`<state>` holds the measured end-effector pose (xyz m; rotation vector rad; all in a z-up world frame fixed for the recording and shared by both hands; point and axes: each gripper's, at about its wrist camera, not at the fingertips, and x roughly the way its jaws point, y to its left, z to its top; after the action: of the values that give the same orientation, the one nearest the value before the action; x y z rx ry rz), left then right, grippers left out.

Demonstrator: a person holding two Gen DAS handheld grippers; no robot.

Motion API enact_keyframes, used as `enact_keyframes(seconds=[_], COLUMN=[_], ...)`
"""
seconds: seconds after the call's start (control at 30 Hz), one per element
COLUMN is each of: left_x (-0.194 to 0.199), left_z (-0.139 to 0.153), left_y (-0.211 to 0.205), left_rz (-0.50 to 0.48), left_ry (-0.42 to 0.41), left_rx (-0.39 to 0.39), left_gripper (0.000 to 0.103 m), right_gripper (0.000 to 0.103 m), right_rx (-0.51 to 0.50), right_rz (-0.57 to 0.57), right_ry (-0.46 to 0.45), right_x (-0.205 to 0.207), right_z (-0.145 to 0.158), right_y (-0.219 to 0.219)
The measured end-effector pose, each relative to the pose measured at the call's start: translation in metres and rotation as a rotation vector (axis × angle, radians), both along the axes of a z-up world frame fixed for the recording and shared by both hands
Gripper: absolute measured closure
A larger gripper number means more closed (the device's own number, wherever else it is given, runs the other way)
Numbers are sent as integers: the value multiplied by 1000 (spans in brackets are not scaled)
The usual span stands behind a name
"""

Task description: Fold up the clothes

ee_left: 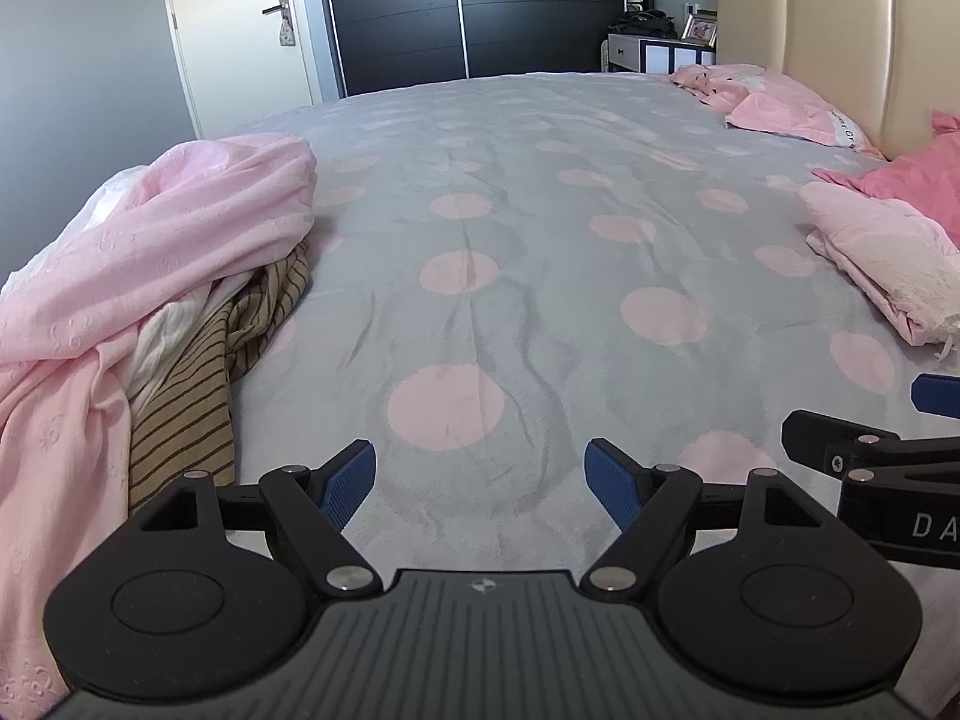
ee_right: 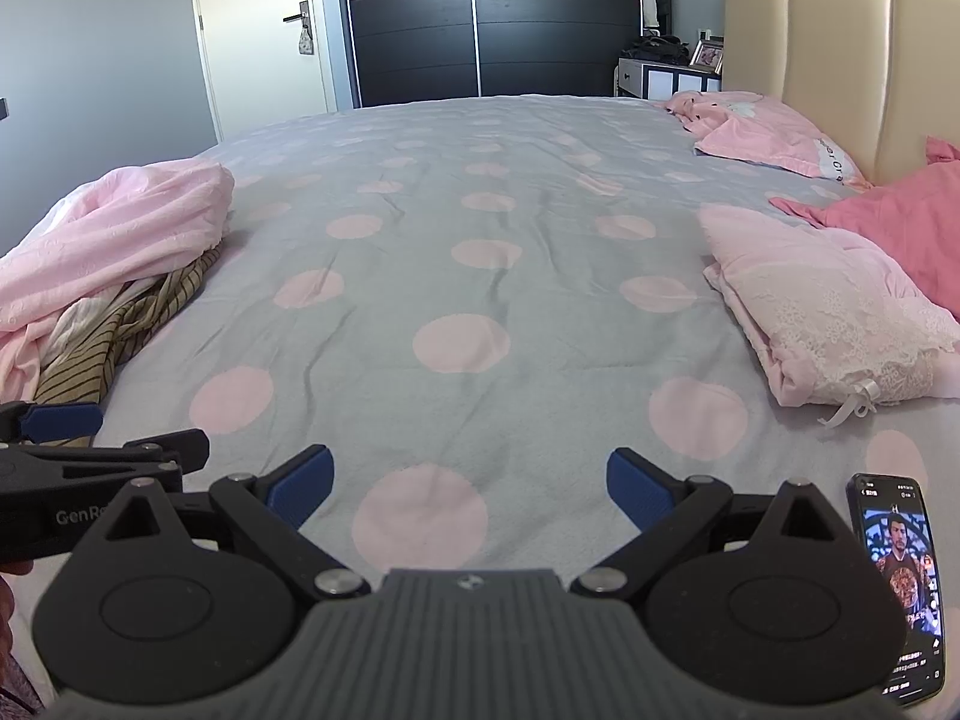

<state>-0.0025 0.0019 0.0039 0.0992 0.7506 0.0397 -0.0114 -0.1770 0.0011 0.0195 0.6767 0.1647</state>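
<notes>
The left gripper [ee_left: 480,480] has its fingers spread wide apart, holding nothing. The right gripper [ee_right: 470,489] is spread wide too, with nothing in it. Both hang over the gray bedspread [ee_left: 540,210] with pink dots. The pile of clothes [ee_left: 138,276], pink on top and striped below, lies past the left fingers. A folded pink garment [ee_right: 828,306] lies past the right fingers. A phone [ee_right: 900,588] lies just beside them.

Grey with pale pink dots is being shown by the bedspread [ee_left: 540,192]; tan with dark stripes by one garment [ee_left: 180,420]; blue by the fingers [ee_left: 351,483].
</notes>
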Motion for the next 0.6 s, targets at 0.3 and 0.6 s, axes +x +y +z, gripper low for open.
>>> enact_keyframes(seconds=[0.3,0.6], left_x=[-3,-9], left_z=[1,21], left_y=[2,28], left_rz=[-16,-32], left_ry=[7,24], left_rx=[-12,8], left_gripper=[27,27], right_gripper=[5,5], right_rx=[1,30], right_rz=[7,120], right_ry=[-16,24], right_x=[-3,3], right_z=[4,27], right_y=[1,13])
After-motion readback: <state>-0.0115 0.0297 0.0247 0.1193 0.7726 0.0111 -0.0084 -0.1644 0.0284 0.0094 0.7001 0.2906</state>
